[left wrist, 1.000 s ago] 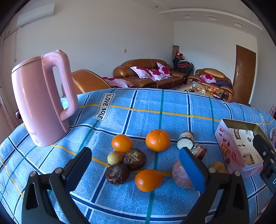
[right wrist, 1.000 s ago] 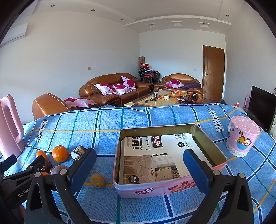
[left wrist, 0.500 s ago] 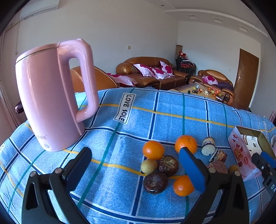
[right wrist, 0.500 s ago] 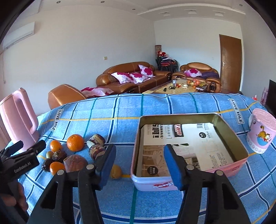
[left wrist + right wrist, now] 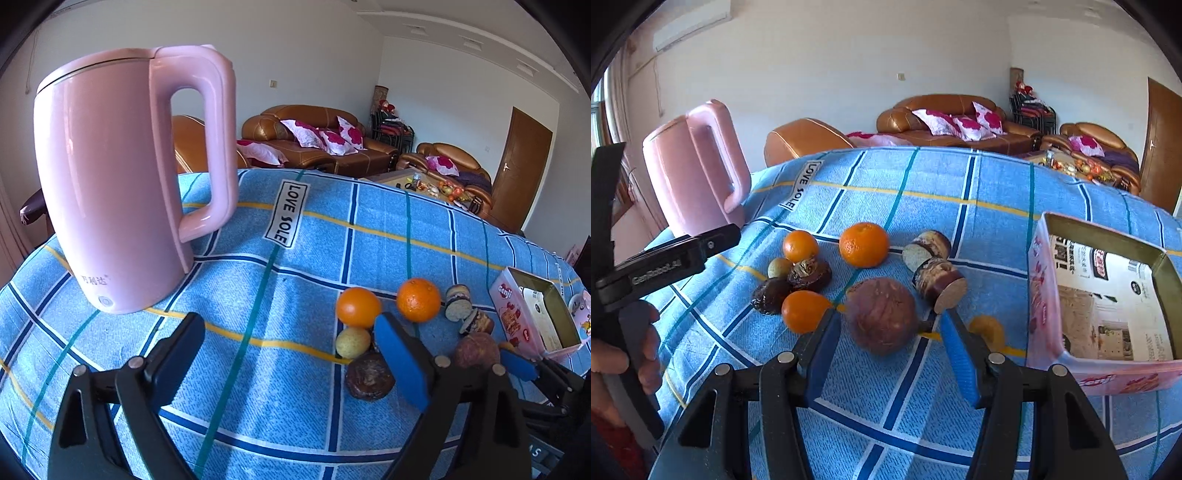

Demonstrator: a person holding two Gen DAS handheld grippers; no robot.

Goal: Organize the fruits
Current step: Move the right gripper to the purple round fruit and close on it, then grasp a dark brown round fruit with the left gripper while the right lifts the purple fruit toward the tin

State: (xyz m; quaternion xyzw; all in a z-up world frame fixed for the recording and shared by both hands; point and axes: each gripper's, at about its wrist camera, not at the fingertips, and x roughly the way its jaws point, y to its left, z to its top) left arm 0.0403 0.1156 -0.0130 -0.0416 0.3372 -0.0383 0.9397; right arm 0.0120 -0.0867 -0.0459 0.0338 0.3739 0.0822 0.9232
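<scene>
Right gripper [image 5: 890, 354] is sitting low over the blue checked tablecloth [image 5: 886, 398], jaws part-open after just closing in, pads not touching anything; the big brownish-purple fruit [image 5: 881, 315] is lying just ahead, lined up with the gap but not yet between the pads. Left gripper [image 5: 291, 354] is hanging over bare cloth, jaws wide and having just narrowed a little, gripping nothing; its right pad is overlapping the fruit pile in the left wrist view. A hand [image 5: 613, 369] is holding the left gripper's handle at the left edge of the right wrist view. Just left of the big fruit an orange [image 5: 803, 310] is touching two dark wrinkled fruits [image 5: 809, 275], with a small yellow-green fruit [image 5: 779, 266] and another orange [image 5: 800, 245] behind them. A larger orange [image 5: 863, 244] is sitting further back, near two cut brown-skinned pieces [image 5: 940, 282]. A small orange-yellow piece [image 5: 988, 328] is lying right beside the pink tin box [image 5: 1045, 295], which is standing open, paper inside. Pink kettle [image 5: 122, 184] is standing upright far left, well apart from the fruits. Brown sofas [image 5: 942, 118] are showing beyond the table.
</scene>
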